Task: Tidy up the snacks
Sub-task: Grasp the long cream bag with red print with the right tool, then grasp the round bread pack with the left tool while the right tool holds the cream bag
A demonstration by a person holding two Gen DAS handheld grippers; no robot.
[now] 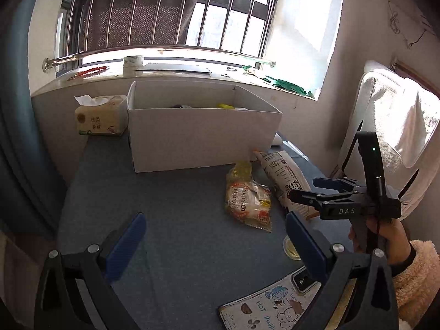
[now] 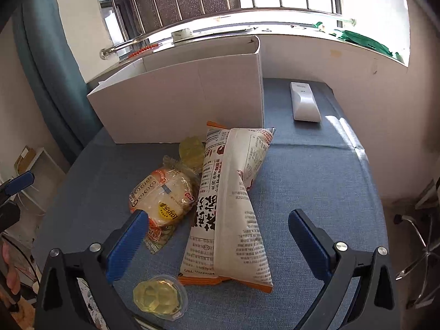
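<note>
Hovering with blades apart, the right tongs straddle the long white snack bag on the blue desk, beside a bread pack and near the white box. The left tongs gape empty.

White box contents mostly hidden by its wall, notebook cut off by edge

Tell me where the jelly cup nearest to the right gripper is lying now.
In the right wrist view the jelly cup lies on the blue tablecloth at lower left, just beside the near end of the long snack bag.
</note>
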